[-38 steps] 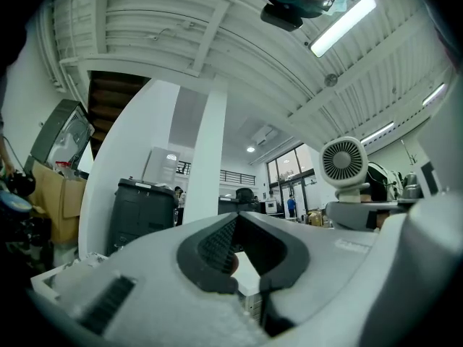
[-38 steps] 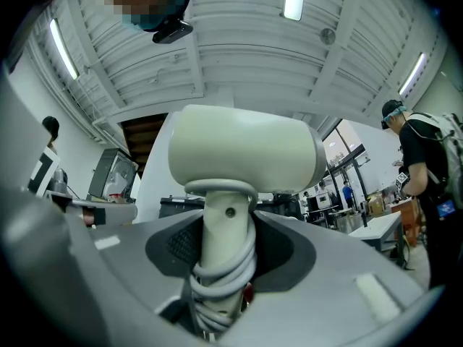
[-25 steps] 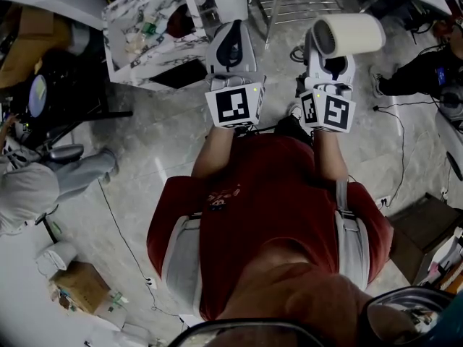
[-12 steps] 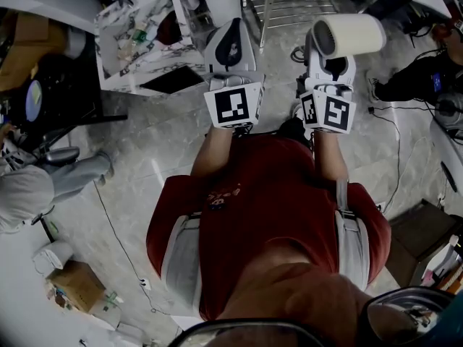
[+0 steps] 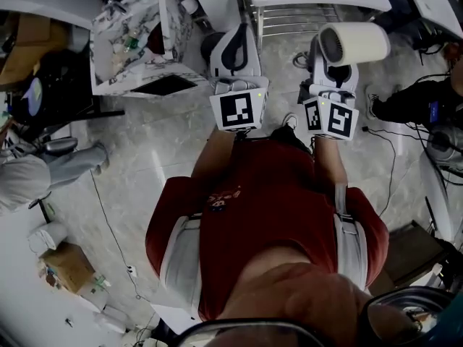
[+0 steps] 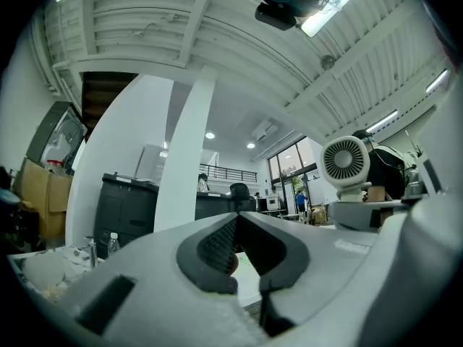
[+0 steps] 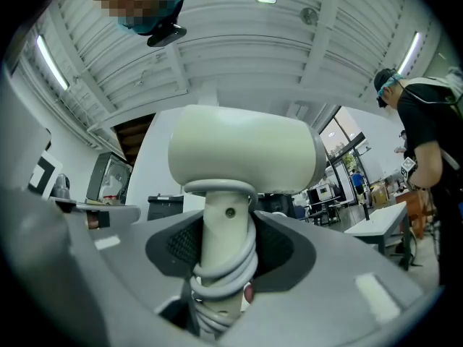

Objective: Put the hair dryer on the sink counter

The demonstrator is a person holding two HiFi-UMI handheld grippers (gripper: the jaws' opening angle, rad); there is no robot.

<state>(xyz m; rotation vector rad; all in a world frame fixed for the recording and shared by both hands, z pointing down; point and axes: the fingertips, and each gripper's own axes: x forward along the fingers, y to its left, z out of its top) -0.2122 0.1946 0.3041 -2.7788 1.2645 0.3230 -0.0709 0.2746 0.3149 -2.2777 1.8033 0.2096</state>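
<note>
Right gripper view: right gripper (image 7: 228, 241) clamped on hair dryer (image 7: 246, 150) handle; left gripper (image 6: 237, 219) seemingly closed, empty.

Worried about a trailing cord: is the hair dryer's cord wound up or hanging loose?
Wound up: the cord coils round the handle of the hair dryer, clamped between the jaws of the right gripper.

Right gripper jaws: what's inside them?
The hair dryer handle, cord wound round it, clamped by the right gripper. The handle's lower end is hidden behind the gripper's body.
</note>
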